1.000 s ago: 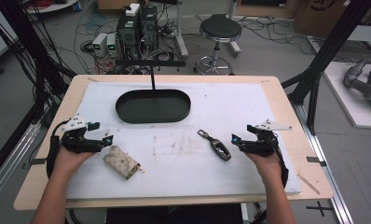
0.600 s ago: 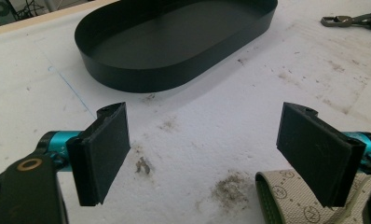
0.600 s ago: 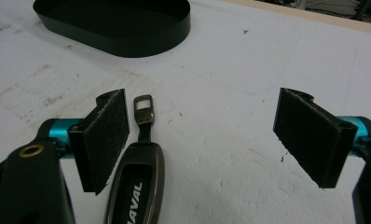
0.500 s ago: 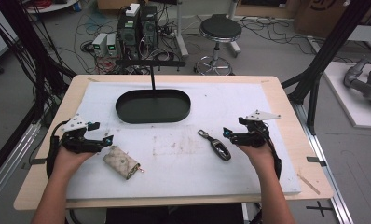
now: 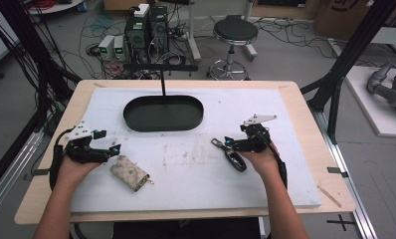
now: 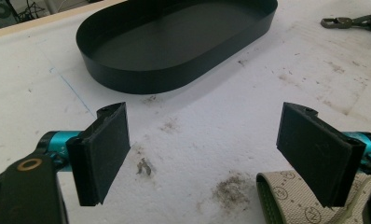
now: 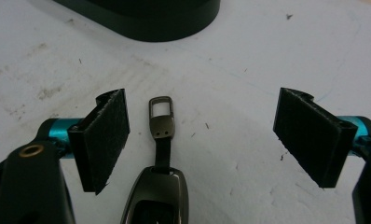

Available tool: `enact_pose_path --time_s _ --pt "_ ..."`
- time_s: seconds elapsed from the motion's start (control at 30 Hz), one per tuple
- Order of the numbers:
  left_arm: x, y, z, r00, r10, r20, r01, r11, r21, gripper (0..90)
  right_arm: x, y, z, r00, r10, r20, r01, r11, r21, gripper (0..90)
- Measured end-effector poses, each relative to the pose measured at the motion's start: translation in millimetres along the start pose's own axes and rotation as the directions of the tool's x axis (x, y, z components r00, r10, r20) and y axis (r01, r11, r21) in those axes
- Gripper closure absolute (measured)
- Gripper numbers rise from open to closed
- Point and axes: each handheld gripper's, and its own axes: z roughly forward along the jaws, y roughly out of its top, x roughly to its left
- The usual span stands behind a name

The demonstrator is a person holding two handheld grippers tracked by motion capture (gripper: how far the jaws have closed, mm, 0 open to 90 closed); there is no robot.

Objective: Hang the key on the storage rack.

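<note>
A dark car key fob with a strap and metal buckle lies right of the table's middle. My right gripper stands open just over it; the right gripper view has the fob and its buckle between the two pads, nearer the left one. A beige patterned key pouch lies at the left. My left gripper is open beside the pouch's far end, and the pouch shows under the right pad. A black oval tray sits at the back centre.
A white foam mat covers the wooden table. A thin black post rises behind the tray. Stained bare mat lies between the two objects. In the left gripper view the fob's buckle lies far right.
My right gripper has moved left and a little forward, from the table's right side to over the key fob. The left gripper has stayed by the pouch.
</note>
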Motion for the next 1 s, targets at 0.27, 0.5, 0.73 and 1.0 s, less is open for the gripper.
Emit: enact_pose_path --time_s 0.27,0.5,0.73,1.0 --pt "-0.1 -0.1 0.2 1.0000 0.000 -0.002 0.000 1.0000 0.001 17.0 5.5 -4.7 20.2 0.9999 0.003 -0.013 -0.002 0.998 0.061 19.9" --pt "0.3 -0.2 0.3 1.0000 0.002 -0.002 -0.002 1.0000 0.004 17.2 7.3 -10.9 32.6 0.9993 0.009 -0.036 -0.004 0.993 0.116 28.1" --pt "-0.4 -0.3 1.0 0.9999 0.011 -0.004 -0.011 0.9998 0.014 17.5 9.1 -16.8 37.7 0.9991 -0.011 -0.041 0.016 0.991 0.135 43.6" --pt "0.1 -0.4 0.2 0.9999 0.009 -0.008 -0.009 0.9999 0.010 17.5 12.1 -17.0 38.3 0.9985 -0.038 -0.040 0.044 0.989 0.144 68.3"
